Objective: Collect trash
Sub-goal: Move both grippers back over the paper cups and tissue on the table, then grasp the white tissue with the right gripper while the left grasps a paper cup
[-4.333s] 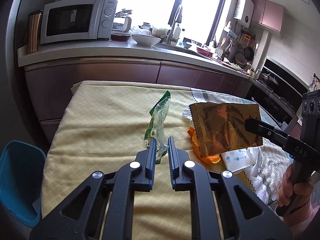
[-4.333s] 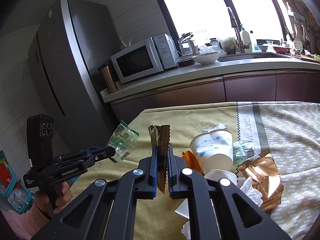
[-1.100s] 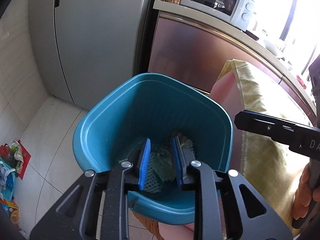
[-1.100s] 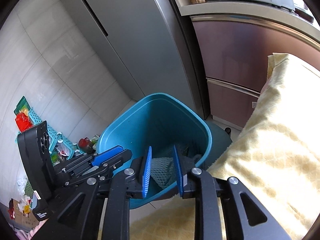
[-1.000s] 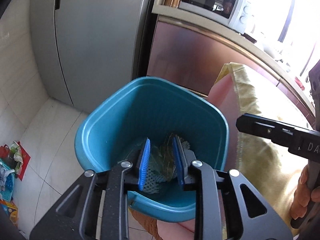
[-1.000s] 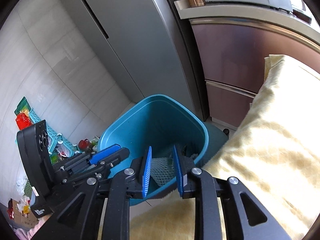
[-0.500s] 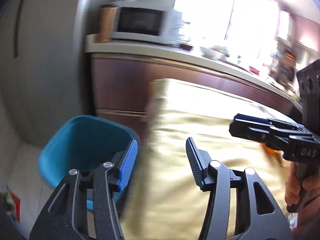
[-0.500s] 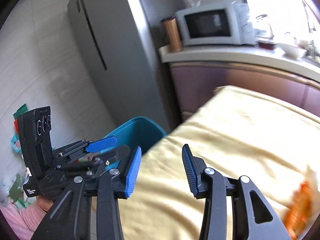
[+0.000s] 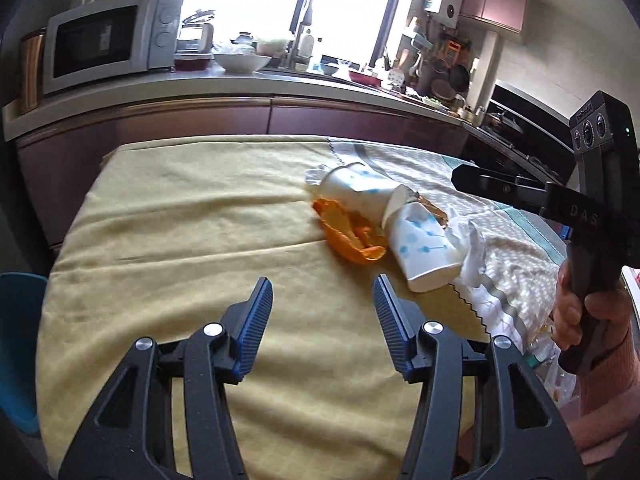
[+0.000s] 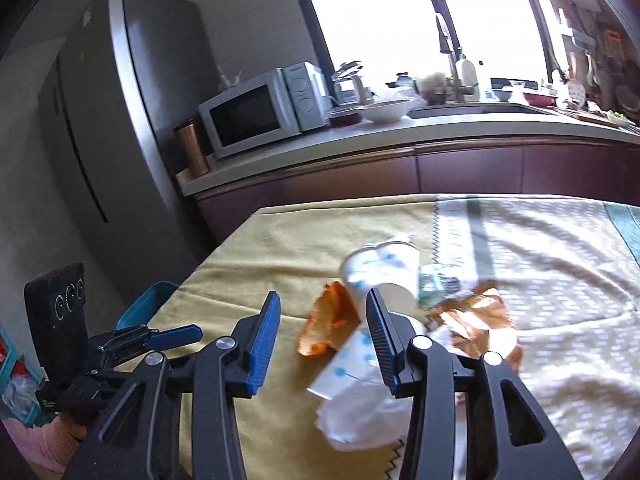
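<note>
Left hand-held gripper (image 9: pixel 322 295) over the yellow cloth (image 9: pixel 180 240) of the surface, jaws apart and just opened wider, nothing between the blue pads. Right hand-held gripper (image 10: pixel 323 314) likewise parted, jaws also just opened further, empty, poised above the near edge of the trash pile.

Trash heaped at the middle of the surface, where yellow cloth meets a patterned white-and-grey cloth (image 10: pixel 560 264). Two white paper cups with pale blue dot-and-stem print, both tipped over: far cup (image 9: pixel 356 192) lying on its side, near cup (image 9: pixel 424 248) tilted with its open rim toward the left gripper's camera, the two touching. Orange peel (image 9: pixel 348 232), curled and bright, lying against the cups on the yellow side. Crumpled white tissue (image 9: pixel 472 248) just beside the near cup. Shiny bronze foil wrapper (image 10: pixel 480 324), creased, partly under the cups in the right wrist view; small clear greenish wrapper (image 10: pixel 436 284) next to the far cup.

Teal bin (image 9: pixel 16 344) down at the left edge, beside the surface; contents not visible. Microwave (image 9: pixel 104 40) on the kitchen worktop behind.
</note>
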A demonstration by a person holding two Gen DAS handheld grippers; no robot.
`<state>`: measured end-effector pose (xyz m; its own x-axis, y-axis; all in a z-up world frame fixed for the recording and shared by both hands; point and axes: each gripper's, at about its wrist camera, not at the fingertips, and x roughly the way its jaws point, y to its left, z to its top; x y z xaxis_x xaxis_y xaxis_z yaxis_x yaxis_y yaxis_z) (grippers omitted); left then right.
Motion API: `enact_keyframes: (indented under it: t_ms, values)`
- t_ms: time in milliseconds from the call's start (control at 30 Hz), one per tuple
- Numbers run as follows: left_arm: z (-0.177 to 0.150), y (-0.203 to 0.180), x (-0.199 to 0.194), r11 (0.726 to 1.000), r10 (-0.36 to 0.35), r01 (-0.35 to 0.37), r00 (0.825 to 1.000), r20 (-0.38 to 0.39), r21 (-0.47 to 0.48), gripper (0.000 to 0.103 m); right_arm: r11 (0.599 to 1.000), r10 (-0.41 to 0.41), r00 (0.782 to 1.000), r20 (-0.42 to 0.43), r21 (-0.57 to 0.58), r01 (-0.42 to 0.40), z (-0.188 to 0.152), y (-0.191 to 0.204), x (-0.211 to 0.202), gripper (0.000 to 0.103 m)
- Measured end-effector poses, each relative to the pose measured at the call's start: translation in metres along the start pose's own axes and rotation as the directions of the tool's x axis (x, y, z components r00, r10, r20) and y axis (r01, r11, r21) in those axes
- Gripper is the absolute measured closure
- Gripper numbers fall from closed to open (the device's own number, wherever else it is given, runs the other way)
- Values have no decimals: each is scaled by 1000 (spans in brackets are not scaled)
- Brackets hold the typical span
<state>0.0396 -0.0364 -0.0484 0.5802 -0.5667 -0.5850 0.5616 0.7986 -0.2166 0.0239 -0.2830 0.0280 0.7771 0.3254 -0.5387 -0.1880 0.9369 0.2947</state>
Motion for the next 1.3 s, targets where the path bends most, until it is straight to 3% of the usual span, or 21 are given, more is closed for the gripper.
enact_keyframes:
  t_ms: [133,300,700,767,867,1067,1133,1300]
  values:
    - [1,-24,20,998,-64,64,997,-46,10,51,997,-35,999,-17,73,36,-10,-32,-3,57]
    - [8,-35,43,992,-127,126,987,-95,-9,46,988,-8,999,-53,154,16,-24,-57,2,47]
    - [8,-57,85,977,-211,204,956,-203,-54,48,958,95,991,-90,279,-66,-51,-83,8,46]
    - [10,-56,88,975,-223,214,952,-212,-64,55,955,108,990,-92,286,-78,-53,-85,9,48]
    - [9,-59,93,971,-237,227,946,-223,-71,68,952,124,988,-91,291,-93,-55,-86,8,61]
    - [8,-58,95,972,-233,220,948,-219,-85,89,956,124,990,-72,277,-99,-55,-88,-2,77]
    - [8,-56,95,973,-226,212,951,-211,-87,94,957,121,990,-68,274,-98,-54,-89,-5,78]
    - [13,-57,98,978,-203,189,959,-197,-89,94,963,113,992,-63,251,-94,-52,-85,-10,81]
